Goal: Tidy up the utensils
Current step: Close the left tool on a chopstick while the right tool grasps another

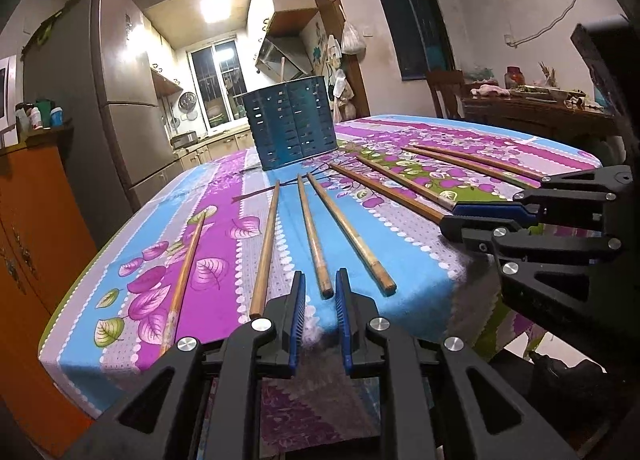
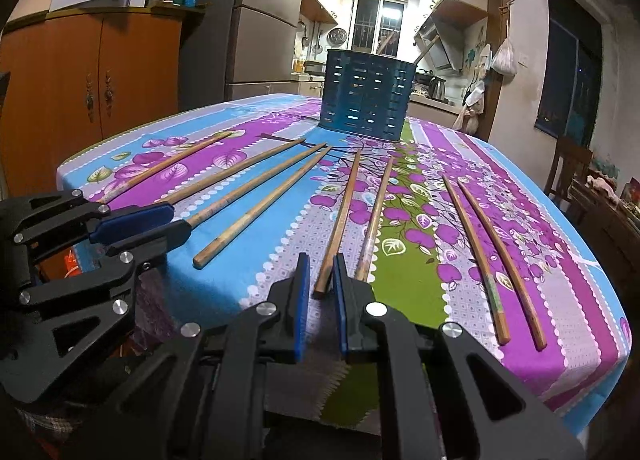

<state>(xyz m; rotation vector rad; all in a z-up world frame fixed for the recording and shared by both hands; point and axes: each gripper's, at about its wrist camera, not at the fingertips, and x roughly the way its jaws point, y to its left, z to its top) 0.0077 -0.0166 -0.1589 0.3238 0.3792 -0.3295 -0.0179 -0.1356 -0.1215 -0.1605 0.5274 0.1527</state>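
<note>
Eight wooden chopsticks [image 2: 340, 220] lie fanned across a flowered tablecloth [image 2: 560, 300], thin ends toward a blue slotted utensil holder [image 2: 366, 94] standing upright at the far side. Right gripper [image 2: 320, 272] low at the near table edge, jaws close together, nothing between them; one chopstick's butt end lies just beyond the gap. Left gripper [image 2: 160, 220] at frame left, by the butt ends of two chopsticks; grip unclear.
</note>
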